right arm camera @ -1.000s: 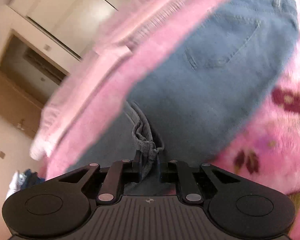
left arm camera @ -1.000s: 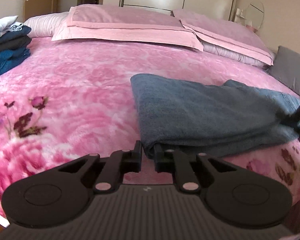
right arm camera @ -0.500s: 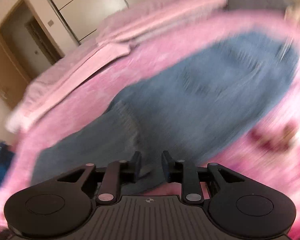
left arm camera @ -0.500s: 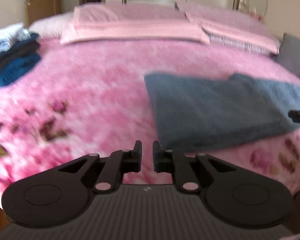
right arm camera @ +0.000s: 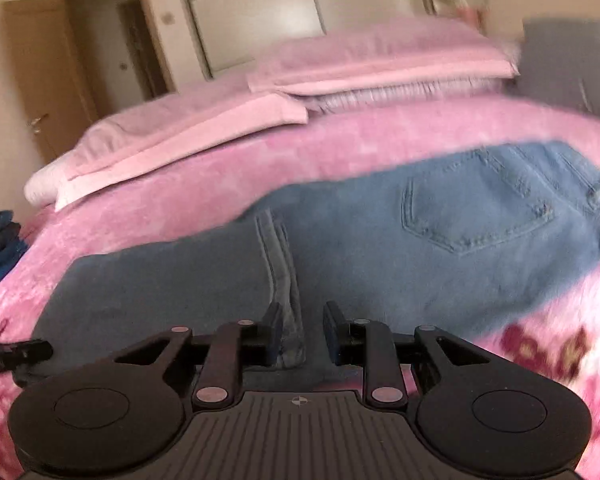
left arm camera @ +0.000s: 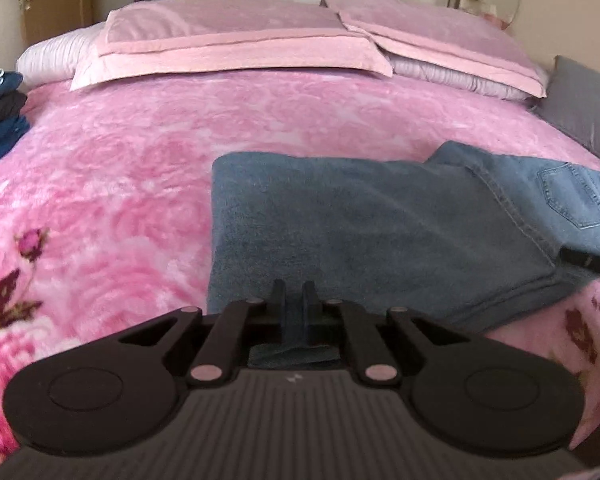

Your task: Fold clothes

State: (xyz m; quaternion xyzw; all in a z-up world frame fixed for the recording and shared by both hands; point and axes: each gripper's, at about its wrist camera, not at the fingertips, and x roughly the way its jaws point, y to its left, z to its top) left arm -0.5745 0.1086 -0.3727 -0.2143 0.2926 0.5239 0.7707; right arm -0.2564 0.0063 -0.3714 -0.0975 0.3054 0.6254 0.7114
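Observation:
Blue jeans (left arm camera: 380, 232) lie folded across the pink floral blanket (left arm camera: 160, 160), leg end to the left and back pocket to the right. My left gripper (left arm camera: 294, 300) sits at the jeans' near edge with its fingers close together and denim pinched between them. In the right wrist view the jeans (right arm camera: 380, 248) fill the middle. My right gripper (right arm camera: 303, 320) hovers low over their seam, open, with the fabric lying loose under the gap. The tip of the right gripper (left arm camera: 588, 260) shows at the far right of the left wrist view.
Pink pillows (left arm camera: 228, 40) line the head of the bed. A stack of folded dark and blue clothes (left arm camera: 0, 112) sits at the bed's left edge. A grey cushion (left arm camera: 584, 104) lies at the right. A wooden door (right arm camera: 48, 80) and wardrobe stand behind.
My right gripper has let go of the bunched denim and opened. The left gripper drew back off the jeans' edge, then came forward onto it again.

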